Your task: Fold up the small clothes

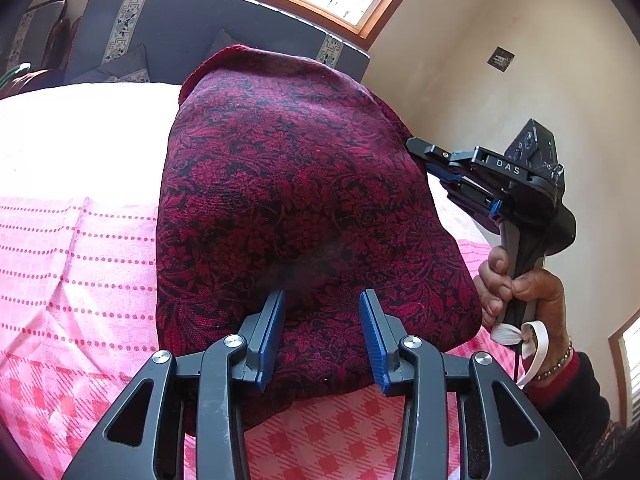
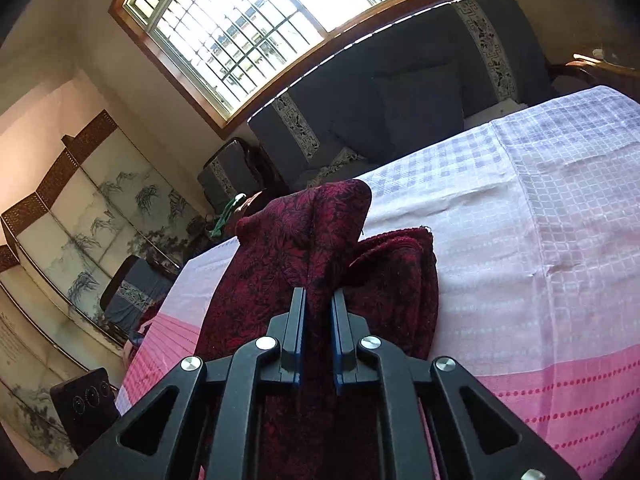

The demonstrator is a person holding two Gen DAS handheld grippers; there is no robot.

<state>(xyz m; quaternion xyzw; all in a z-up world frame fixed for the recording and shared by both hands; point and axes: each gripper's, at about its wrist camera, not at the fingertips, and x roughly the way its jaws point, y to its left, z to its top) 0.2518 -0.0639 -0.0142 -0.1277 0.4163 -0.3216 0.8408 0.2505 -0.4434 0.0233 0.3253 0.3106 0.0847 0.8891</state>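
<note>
A dark red garment with a black floral pattern [image 1: 304, 200] hangs lifted above the pink checked cloth on the table [image 1: 72, 264]. My left gripper [image 1: 324, 300] has its jaws apart, with the garment's lower part lying between and in front of the blue pads. My right gripper [image 2: 318, 300] is shut on a fold of the garment [image 2: 312, 232] and holds it up; it shows in the left wrist view [image 1: 424, 156] at the garment's right edge. Part of the garment [image 2: 400, 272] lies bunched on the table.
The table cloth [image 2: 520, 240] runs from pink to pale checks. A dark sofa [image 2: 400, 120] with cushions stands behind the table under a barred window [image 2: 280, 12]. A painted folding screen [image 2: 80, 208] stands at the left. A wall [image 1: 500, 60] is to the right.
</note>
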